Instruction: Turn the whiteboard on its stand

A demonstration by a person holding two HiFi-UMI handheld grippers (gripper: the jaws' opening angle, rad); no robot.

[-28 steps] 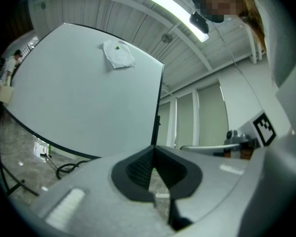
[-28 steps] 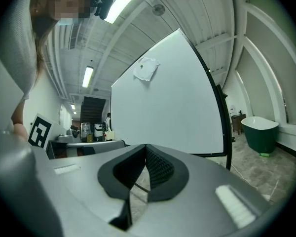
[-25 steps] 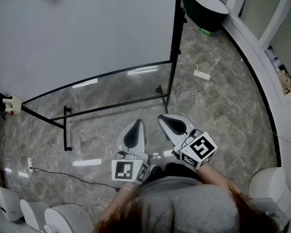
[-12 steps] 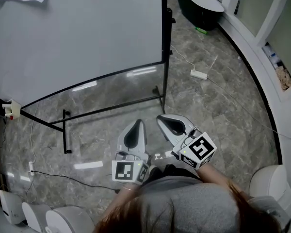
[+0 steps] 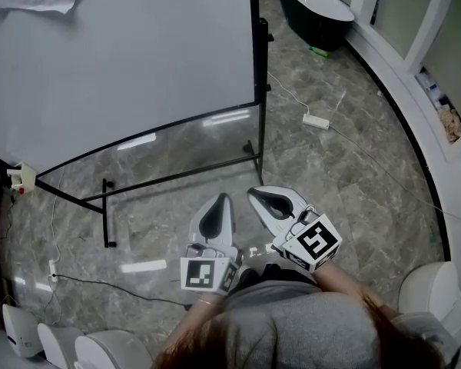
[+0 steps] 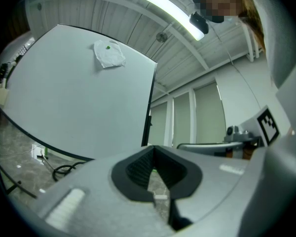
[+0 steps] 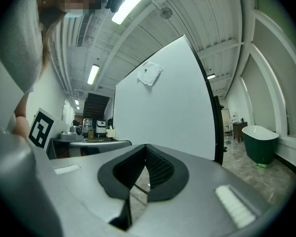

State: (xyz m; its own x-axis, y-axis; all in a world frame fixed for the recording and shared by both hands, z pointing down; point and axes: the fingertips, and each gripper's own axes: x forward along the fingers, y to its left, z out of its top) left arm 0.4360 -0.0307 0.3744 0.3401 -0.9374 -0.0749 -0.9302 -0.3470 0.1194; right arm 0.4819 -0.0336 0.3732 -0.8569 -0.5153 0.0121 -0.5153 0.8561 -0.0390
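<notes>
Now, grn tub [image 5: 316, 6] sits beyond whiteboard [image 5: 123, 68], R side.

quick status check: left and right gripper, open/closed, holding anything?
Left gripper: closed, nothing between the jaws.
Right gripper: closed, nothing between the jaws.

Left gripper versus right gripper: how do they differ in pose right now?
The left gripper points straight ahead at the whiteboard; the right gripper angles inward to the left. The left gripper's marker cube sits square, the right gripper's tilted. Both have jaws shut, empty, short of the whiteboard.
</notes>
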